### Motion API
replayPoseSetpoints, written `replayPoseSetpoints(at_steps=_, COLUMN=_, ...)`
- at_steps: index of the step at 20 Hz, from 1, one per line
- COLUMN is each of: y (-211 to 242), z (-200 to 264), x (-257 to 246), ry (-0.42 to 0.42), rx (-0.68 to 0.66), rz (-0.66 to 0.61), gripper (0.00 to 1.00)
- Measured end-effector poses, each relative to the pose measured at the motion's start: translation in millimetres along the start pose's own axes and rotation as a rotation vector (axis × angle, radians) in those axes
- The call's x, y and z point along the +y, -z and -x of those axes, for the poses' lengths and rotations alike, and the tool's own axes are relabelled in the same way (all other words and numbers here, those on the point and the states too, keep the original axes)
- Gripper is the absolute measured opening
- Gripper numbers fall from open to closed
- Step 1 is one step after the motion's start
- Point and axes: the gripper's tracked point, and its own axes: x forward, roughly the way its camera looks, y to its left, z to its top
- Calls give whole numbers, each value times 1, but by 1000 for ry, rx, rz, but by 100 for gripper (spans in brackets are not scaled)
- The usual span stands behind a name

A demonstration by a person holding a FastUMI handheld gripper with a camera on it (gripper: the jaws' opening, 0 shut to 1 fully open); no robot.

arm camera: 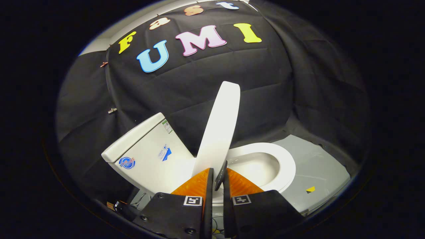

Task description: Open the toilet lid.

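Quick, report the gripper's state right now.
Gripper: shut on the edge of the toilet lid, both orange fingers pressing on it, lid raised nearly upright above the seat.

And we're in a staged booth, not a real bathroom: a toilet (156, 156) stands on a grey floor panel (315, 172), black cloth (199, 86) draped behind.
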Motion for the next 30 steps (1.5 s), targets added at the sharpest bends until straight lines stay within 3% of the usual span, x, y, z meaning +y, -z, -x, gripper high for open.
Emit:
replayPoseSetpoints(at_steps=12, y=-15, z=-13, x=146, ry=-144, rx=-54, rz=224, gripper=24)
replayPoseSetpoints(at_steps=15, y=-10, z=-19, x=169, ry=-181, rx=-54, rz=232, gripper=24)
replayPoseSetpoints(at_steps=23, y=3, z=-26, x=214, ry=-232, rx=-41, rz=249, gripper=24)
replayPoseSetpoints(at_steps=30, y=5, z=-26, x=221, ry=-232, rx=-33, rz=247, gripper=24)
